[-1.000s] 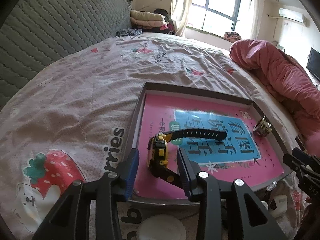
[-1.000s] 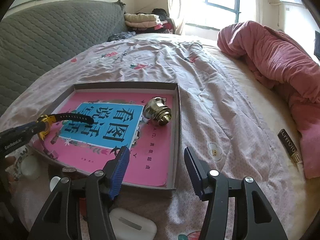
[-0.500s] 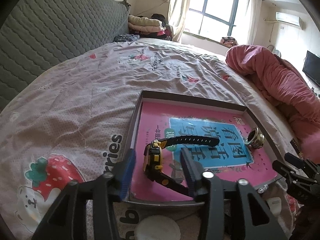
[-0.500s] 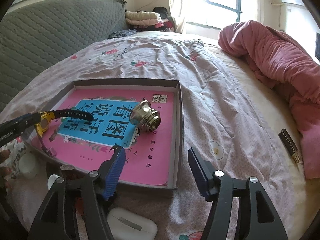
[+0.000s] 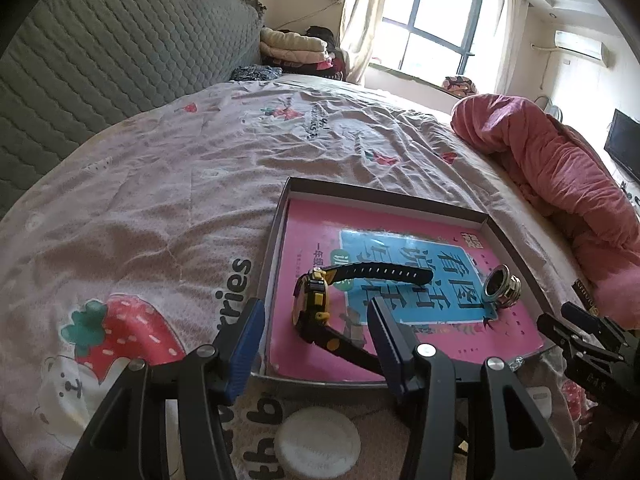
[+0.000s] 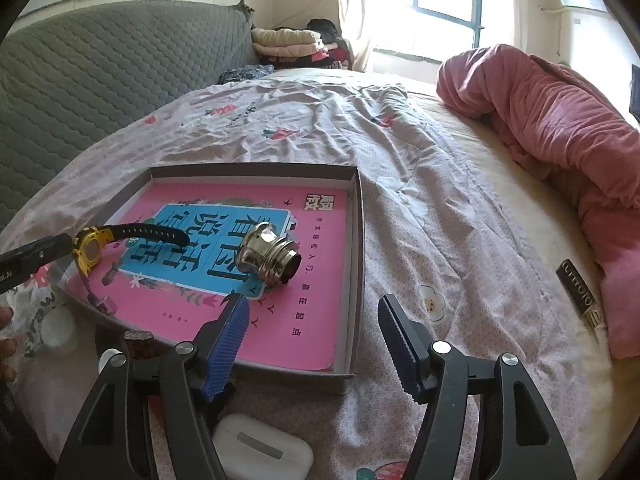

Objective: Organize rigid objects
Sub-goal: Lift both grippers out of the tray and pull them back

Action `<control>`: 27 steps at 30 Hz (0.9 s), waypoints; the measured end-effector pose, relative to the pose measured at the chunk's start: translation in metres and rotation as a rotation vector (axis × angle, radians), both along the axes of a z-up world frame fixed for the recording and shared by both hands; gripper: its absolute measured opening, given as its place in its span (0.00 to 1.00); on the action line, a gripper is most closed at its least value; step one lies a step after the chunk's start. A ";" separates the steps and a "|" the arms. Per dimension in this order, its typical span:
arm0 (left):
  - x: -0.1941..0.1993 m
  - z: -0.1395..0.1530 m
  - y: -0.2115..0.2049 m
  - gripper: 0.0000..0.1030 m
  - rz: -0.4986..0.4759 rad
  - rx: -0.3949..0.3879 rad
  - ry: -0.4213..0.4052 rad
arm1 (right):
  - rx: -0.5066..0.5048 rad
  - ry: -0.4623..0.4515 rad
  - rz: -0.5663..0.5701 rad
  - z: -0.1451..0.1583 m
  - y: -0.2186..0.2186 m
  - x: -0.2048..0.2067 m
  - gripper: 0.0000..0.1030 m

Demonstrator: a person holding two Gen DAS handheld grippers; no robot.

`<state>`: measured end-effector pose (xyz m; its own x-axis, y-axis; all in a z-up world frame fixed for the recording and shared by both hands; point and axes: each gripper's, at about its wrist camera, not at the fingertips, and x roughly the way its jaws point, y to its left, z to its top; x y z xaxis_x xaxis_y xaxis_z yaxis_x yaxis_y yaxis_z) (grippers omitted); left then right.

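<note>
A grey shallow tray (image 5: 276, 220) (image 6: 358, 240) lies on the bed with a pink book (image 5: 440, 344) (image 6: 288, 320) inside. A yellow and black watch (image 5: 314, 300) (image 6: 94, 246) lies on the book at the tray's left. A brass metal fitting (image 5: 500, 286) (image 6: 272, 256) lies on its side further right. My left gripper (image 5: 316, 344) is open and empty, just in front of the watch. My right gripper (image 6: 314, 338) is open and empty above the tray's near right corner.
A white earbud case (image 6: 264, 450) lies below the right gripper. A white round lid (image 5: 318, 444) lies below the left gripper. A black bar (image 6: 580, 294) lies by the pink quilt (image 6: 560, 120). A small dark jar (image 6: 138, 342) sits at the tray's near edge.
The left gripper has let go of the watch, opened wider and drawn back. The brass fitting has rolled toward the tray's middle. The right gripper has backed off slightly.
</note>
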<state>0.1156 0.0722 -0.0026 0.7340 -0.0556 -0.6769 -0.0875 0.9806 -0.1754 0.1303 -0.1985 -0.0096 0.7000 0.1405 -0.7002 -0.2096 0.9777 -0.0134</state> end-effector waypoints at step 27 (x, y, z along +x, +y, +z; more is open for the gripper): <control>-0.026 0.005 0.014 0.52 -0.046 -0.075 0.037 | 0.042 -0.038 -0.019 0.013 -0.006 -0.023 0.72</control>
<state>0.0896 0.0864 0.0029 0.7043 -0.1399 -0.6960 -0.0508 0.9679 -0.2460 0.1070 -0.2050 0.0031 0.7289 0.1556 -0.6667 -0.1915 0.9813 0.0197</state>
